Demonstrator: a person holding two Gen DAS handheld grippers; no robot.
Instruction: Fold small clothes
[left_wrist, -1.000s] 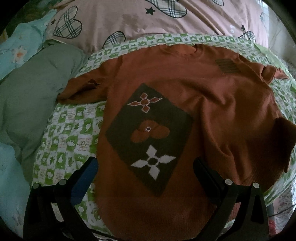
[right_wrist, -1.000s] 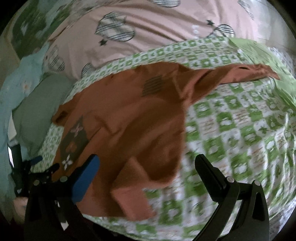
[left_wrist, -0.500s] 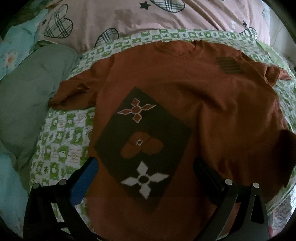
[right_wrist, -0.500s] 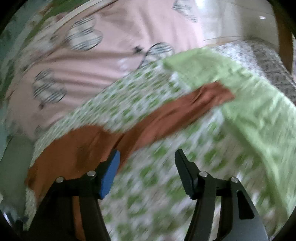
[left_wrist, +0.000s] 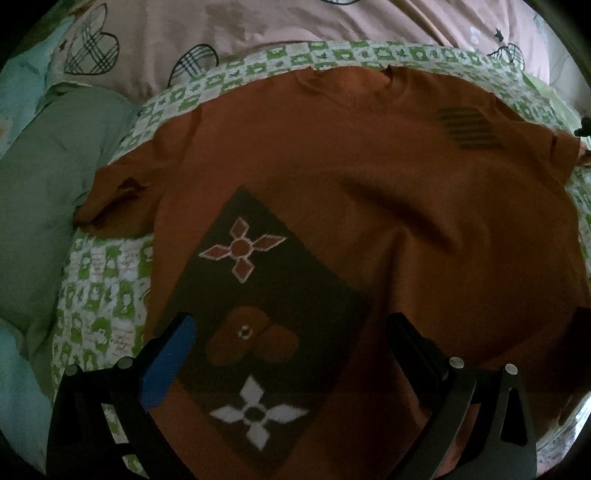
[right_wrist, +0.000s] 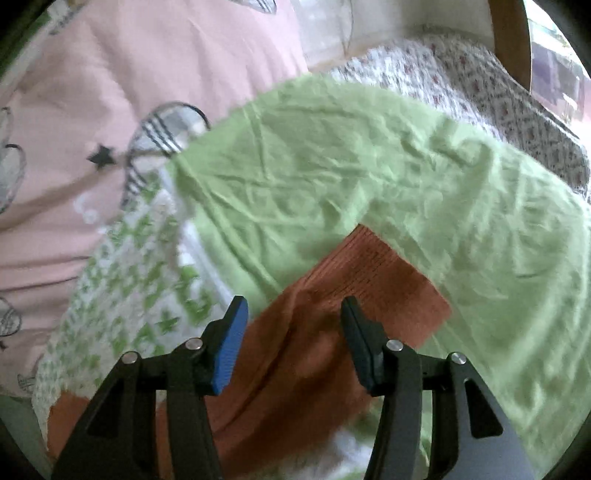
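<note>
A rust-orange sweater (left_wrist: 369, 206) lies spread flat on a green-checked sheet (left_wrist: 107, 280), with a dark diamond patch of flower shapes (left_wrist: 258, 325) on its front. My left gripper (left_wrist: 291, 332) is open and hovers over the patch near the hem. The sweater's left sleeve (left_wrist: 118, 199) lies bunched toward the left. In the right wrist view the sweater's other sleeve (right_wrist: 303, 354) stretches out, its ribbed cuff (right_wrist: 384, 280) on a light green cloth (right_wrist: 369, 177). My right gripper (right_wrist: 293, 314) is open, its jaws on either side of the sleeve just short of the cuff.
A pink quilt with plaid hearts (left_wrist: 258, 33) lies beyond the collar. A grey-green pillow (left_wrist: 40, 192) sits at the left. In the right wrist view a floral cover (right_wrist: 491, 81) and a wooden post (right_wrist: 509, 37) lie beyond the green cloth.
My right gripper has swung right along the sleeve to its cuff and its jaws have narrowed. My left gripper has moved forward over the sweater's front.
</note>
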